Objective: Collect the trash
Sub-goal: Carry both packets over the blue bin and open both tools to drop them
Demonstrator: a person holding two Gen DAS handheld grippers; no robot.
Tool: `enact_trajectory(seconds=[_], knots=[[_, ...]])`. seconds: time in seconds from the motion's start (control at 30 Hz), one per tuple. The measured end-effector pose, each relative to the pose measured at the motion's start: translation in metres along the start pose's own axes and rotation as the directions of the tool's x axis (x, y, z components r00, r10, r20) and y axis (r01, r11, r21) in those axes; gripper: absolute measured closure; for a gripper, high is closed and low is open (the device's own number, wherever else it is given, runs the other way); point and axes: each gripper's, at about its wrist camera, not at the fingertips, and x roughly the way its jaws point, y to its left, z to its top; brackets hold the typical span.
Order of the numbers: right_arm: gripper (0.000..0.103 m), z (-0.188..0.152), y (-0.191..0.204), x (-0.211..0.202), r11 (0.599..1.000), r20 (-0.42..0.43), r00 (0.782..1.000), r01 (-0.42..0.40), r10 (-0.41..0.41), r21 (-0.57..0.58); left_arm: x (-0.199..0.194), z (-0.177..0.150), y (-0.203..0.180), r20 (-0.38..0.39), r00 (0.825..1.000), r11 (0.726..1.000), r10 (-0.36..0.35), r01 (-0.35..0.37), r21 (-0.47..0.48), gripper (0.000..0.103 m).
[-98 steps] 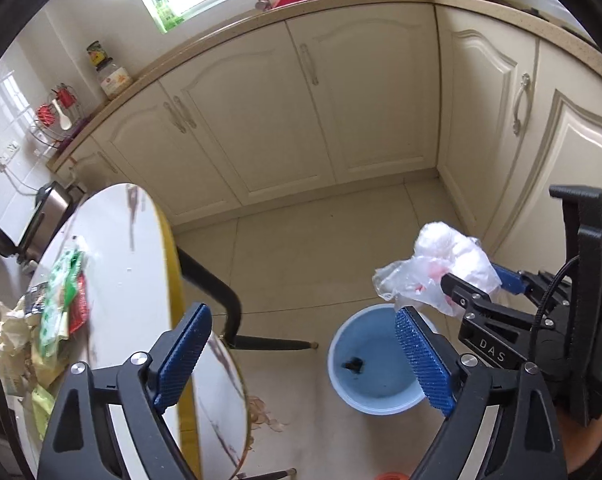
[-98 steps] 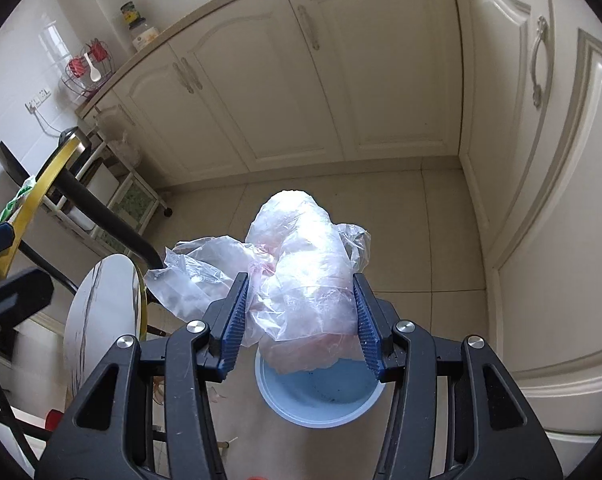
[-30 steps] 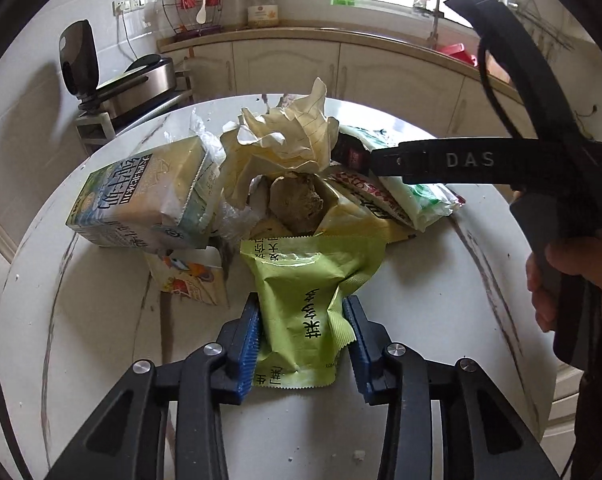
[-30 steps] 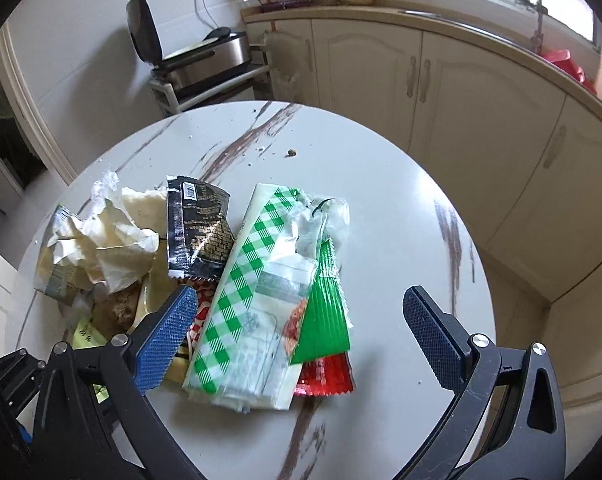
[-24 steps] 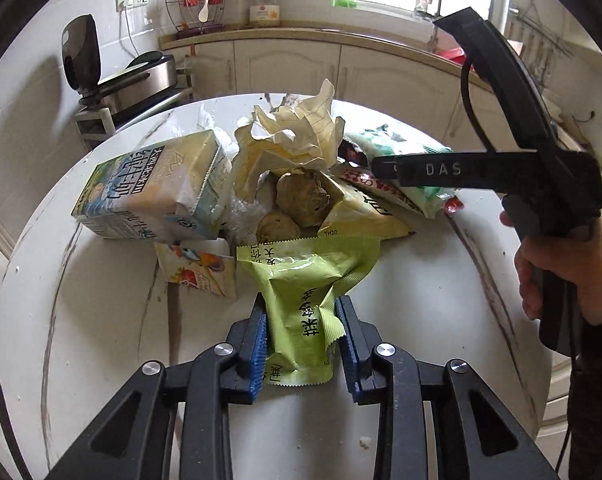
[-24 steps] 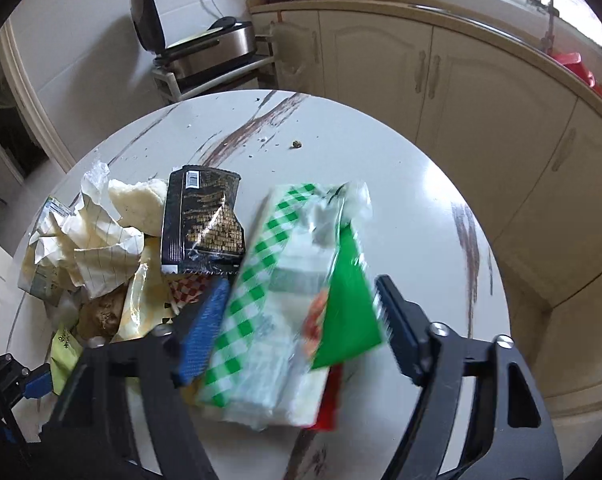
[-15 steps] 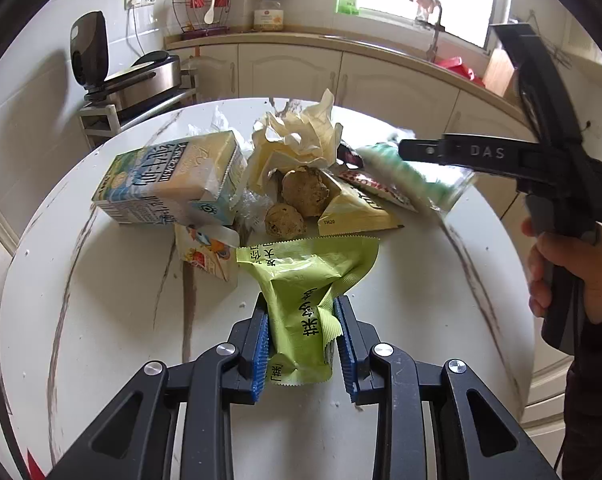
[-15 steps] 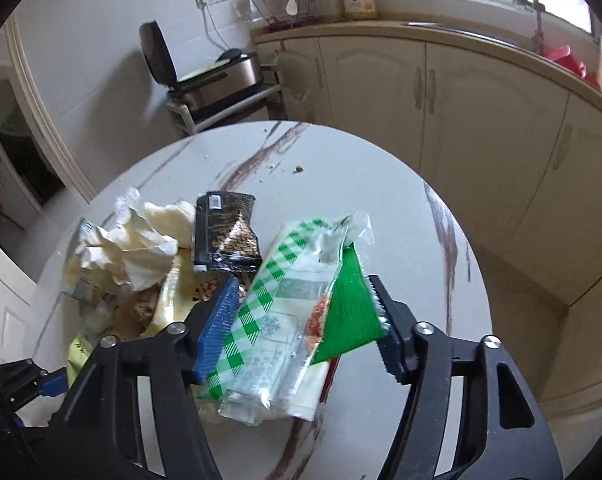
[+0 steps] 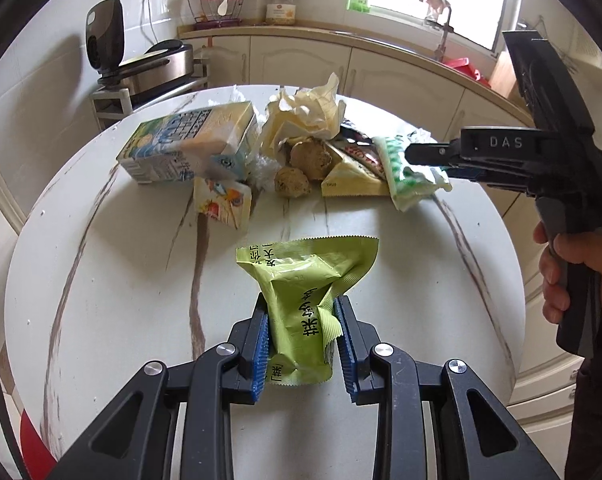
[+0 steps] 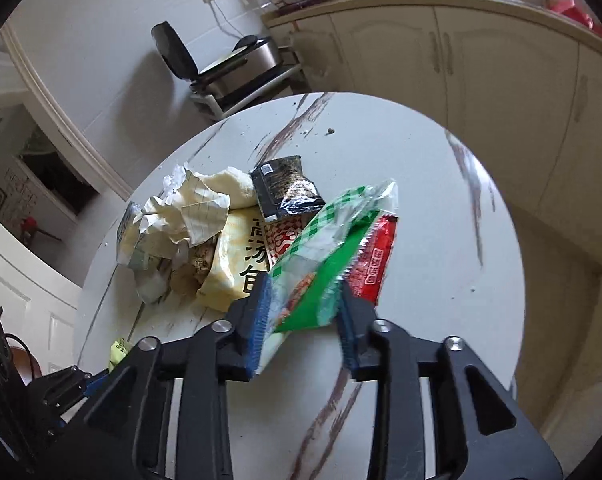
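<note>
At the marble table, my left gripper clamps the lime-green snack packet low in frame, its long axis running up-frame from the jaws; my right gripper — jaws easing apart — pinches the green-checked wrapper at centre, angled toward upper right.

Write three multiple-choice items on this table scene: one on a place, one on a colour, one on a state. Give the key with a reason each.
1. Where does the milk carton lie?
A. on the round table
B. on the floor
C. in the sink

2. What colour is the packet in the left gripper?
A. red
B. light green
C. black

3. How is the right gripper?
A. empty
B. around a green-checked wrapper
C. out of view

Key: A, it rests on the marble top; B, the pouch is light green; B, the wrapper sits between the pads, jaws opening slightly.
</note>
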Motion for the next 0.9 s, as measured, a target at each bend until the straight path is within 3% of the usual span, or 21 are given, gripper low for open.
enact_trajectory(seconds=[0.2,0.33,0.63,0.9], knots=[[0.074,0.002,-0.012,0.015,0.992,0.022,0.997,-0.082,0.08,0.097,0.001,0.001,-0.001,-0.002,1.0,1.0,-0.005,0.005,0.001,0.076],[0.089,0.0,-0.014,0.0,0.987,0.123,0.985,-0.132,0.12,0.096,0.0,0.003,0.003,0.001,1.0,1.0,-0.016,0.016,-0.02,0.076],[0.09,-0.024,-0.02,-0.043,0.95,0.203,0.941,-0.294,0.269,0.103,-0.014,-0.001,-0.003,0.029,0.999,0.999,-0.031,0.032,-0.036,0.077],[0.09,-0.073,-0.068,-0.118,0.93,0.332,0.903,-0.336,0.272,0.15,-0.049,0.006,-0.074,0.086,0.993,0.994,-0.083,0.076,0.081,0.077]])
